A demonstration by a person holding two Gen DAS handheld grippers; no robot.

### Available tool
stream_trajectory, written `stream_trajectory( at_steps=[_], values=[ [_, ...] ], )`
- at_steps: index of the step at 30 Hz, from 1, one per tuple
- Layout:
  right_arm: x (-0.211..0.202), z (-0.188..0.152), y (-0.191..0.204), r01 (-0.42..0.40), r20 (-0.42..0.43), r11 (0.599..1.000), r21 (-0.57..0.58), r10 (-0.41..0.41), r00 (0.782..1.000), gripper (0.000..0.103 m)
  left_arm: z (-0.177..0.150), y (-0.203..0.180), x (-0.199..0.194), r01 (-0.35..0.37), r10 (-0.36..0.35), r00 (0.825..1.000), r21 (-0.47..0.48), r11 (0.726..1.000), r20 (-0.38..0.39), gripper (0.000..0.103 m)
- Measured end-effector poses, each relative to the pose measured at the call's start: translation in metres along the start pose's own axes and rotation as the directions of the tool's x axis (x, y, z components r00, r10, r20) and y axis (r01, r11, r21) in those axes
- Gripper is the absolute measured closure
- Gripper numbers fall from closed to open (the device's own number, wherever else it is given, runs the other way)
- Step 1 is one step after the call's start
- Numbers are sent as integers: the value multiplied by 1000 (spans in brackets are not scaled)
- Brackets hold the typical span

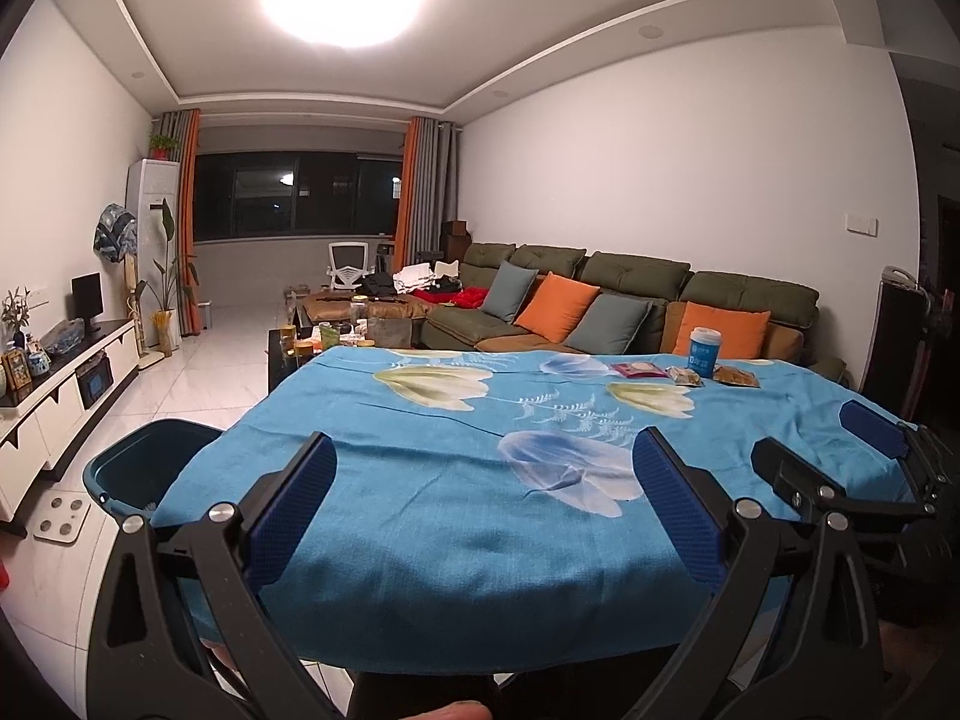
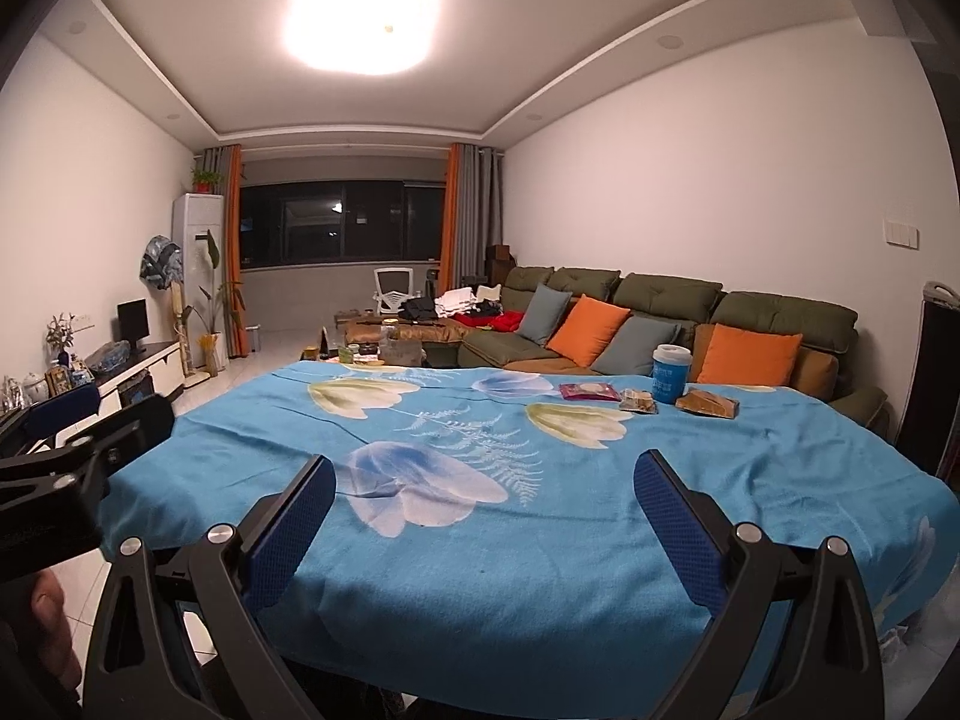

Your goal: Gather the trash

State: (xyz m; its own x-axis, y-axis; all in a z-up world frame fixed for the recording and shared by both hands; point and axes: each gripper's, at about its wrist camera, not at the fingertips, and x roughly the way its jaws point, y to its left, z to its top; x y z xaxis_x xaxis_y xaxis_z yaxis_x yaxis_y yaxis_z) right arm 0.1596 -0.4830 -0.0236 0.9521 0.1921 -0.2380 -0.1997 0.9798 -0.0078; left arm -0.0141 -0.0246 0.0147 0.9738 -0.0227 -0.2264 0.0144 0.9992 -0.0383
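On the far right part of the blue flowered tablecloth (image 1: 384, 516) lie a pink wrapper (image 1: 639, 369), a small snack packet (image 1: 686, 377) and a brown packet (image 1: 737, 377), around a blue cup with a white lid (image 1: 704, 351). The right wrist view shows the same pink wrapper (image 2: 589, 391), small packet (image 2: 638, 401), brown packet (image 2: 708, 403) and cup (image 2: 671, 373). My left gripper (image 1: 486, 480) hovers open over the near table edge, holding nothing. Beside it my right gripper (image 2: 486, 498) is open and empty too, far short of the wrappers.
A teal bin (image 1: 144, 462) stands on the floor at the table's left edge, with a white scale (image 1: 63, 517) beside it. Beyond the table are a green sofa (image 1: 636, 294) with cushions, a cluttered coffee table (image 1: 336, 336) and a TV cabinet (image 1: 66, 396) on the left wall.
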Motion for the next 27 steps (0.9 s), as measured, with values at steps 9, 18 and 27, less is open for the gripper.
stream_trajectory(
  at_steps=[9, 18, 27],
  values=[
    [-13, -5, 7, 17, 35, 1000, -15, -16, 999, 7, 0, -3, -6, -3, 3, 1000, 12, 1000, 22, 6],
    [-15, -6, 4, 26, 42, 1000, 0, -26, 999, 7, -1, -5, -10, -15, 15, 1000, 22, 1000, 23, 6],
    [-23, -5, 1, 51, 74, 999, 2, -51, 996, 7, -2, -3, -12, -14, 14, 999, 24, 1000, 29, 6]
  ],
)
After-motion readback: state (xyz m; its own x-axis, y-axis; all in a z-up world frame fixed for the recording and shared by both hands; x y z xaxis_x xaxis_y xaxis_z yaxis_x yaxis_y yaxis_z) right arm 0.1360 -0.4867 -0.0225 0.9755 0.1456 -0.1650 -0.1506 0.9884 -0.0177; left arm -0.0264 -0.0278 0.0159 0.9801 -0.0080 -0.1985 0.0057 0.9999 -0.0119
